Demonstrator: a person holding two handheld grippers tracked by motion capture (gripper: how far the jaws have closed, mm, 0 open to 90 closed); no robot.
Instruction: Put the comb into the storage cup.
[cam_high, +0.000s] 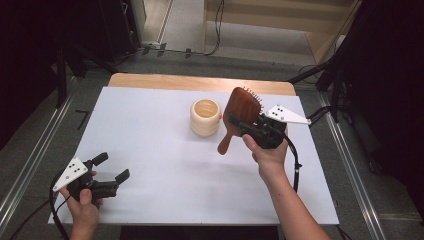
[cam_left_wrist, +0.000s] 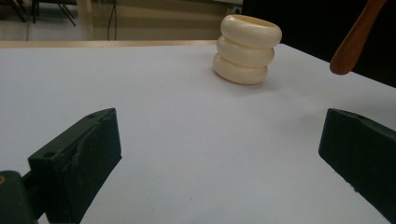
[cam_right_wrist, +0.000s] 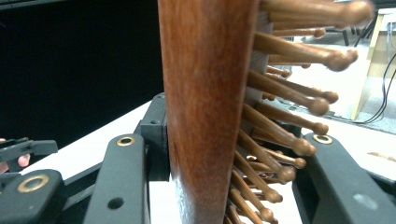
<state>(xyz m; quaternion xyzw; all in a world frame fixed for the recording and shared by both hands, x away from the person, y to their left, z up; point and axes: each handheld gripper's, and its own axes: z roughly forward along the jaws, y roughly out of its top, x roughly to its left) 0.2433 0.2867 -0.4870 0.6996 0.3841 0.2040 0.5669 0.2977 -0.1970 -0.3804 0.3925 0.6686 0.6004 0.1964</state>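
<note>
Hairbrush (cam_high: 242, 111) one, ribbed cup (cam_high: 205, 117) one

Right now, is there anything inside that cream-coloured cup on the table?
From the high view, the cream cup looks hollow and empty near its rim; its bottom is hidden by its own wall. The wooden hairbrush hangs beside it in the right gripper, not inside.

Lab: floor rails (cam_high: 30, 165), cables (cam_high: 218, 30)

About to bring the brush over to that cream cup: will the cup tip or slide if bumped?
The cup looks squat, three stacked bulges about as wide as tall, so tipping seems unlikely. It is probably light and hollow, open at the top, so it may slide on the smooth white table. The brush hangs close beside it.
</note>
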